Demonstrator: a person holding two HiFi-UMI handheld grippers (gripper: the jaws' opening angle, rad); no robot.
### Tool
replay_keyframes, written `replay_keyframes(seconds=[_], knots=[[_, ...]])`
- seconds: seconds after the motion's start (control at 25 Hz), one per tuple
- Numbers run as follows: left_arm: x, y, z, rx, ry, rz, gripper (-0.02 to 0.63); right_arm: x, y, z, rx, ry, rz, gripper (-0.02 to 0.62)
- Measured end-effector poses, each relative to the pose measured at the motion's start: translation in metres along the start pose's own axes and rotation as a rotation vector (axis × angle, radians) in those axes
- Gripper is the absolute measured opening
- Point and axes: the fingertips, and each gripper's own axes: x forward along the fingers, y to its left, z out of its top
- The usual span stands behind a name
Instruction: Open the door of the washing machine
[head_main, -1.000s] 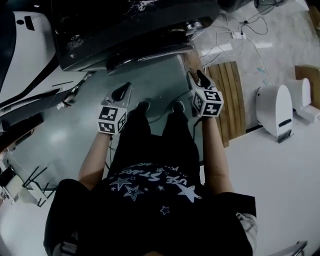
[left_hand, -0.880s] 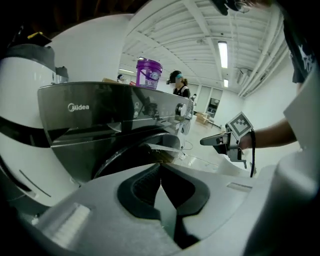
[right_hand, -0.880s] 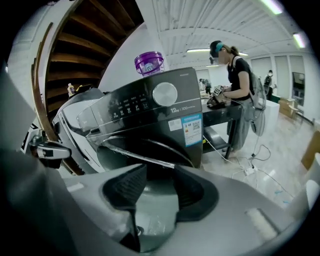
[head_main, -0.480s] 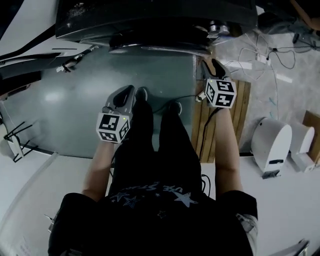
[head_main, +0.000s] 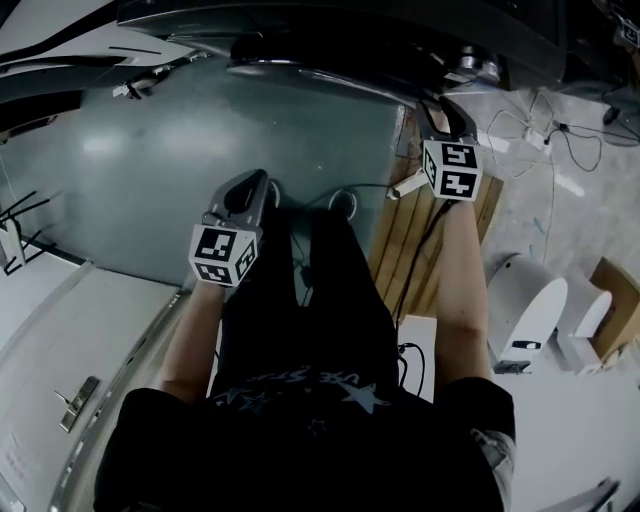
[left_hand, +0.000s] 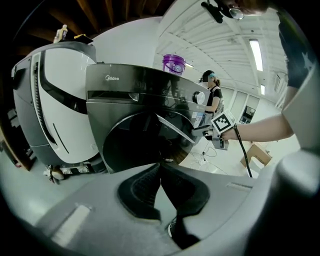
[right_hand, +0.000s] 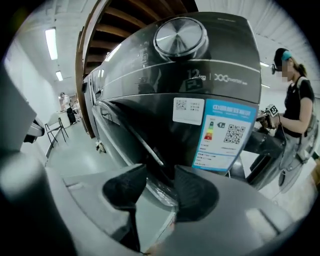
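The dark grey washing machine runs along the top of the head view. Its round door stands slightly ajar, the free edge swung out to the right. My right gripper is at that edge. In the right gripper view the door's chrome rim lies between the two black pads, and the right gripper is shut on it. From the left gripper view, the right gripper shows clamped on the door's edge. My left gripper hangs lower left, away from the machine. Its pads meet, with nothing held.
A white machine stands left of the washer, and a purple tub sits on top. A wooden pallet lies under my right arm. A white device, a cardboard box and cables are at the right. Another person stands nearby.
The head view has swung left and closer to the machine. My right gripper has stayed at the door's edge, now higher and further right in the picture. The left gripper has barely moved.
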Motion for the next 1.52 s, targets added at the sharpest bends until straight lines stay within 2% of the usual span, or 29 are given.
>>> replay_keyframes(seconds=[0.2, 0.48, 0.8, 1.16, 1.4, 1.52], knots=[[0.001, -0.008, -0.008, -0.004, 0.027, -0.016, 0.012, -0.001, 0.002, 0.000, -0.008, -0.006, 0.017, 0.172], [0.022, -0.017, 0.007, 0.076, 0.042, -0.111, 0.012, -0.011, 0.010, -0.009, 0.057, 0.007, -0.050, 0.172], [0.049, 0.011, 0.021, 0.142, 0.066, -0.240, 0.012, -0.037, 0.037, -0.029, 0.131, 0.031, -0.126, 0.173], [0.048, 0.054, 0.011, 0.386, 0.144, -0.465, 0.012, -0.068, 0.072, -0.054, 0.327, 0.031, -0.359, 0.161], [0.052, 0.081, 0.012, 0.467, 0.159, -0.544, 0.012, -0.081, 0.098, -0.067, 0.404, 0.047, -0.478, 0.146], [0.050, 0.081, 0.002, 0.499, 0.180, -0.583, 0.012, -0.086, 0.118, -0.077, 0.400, 0.087, -0.476, 0.146]])
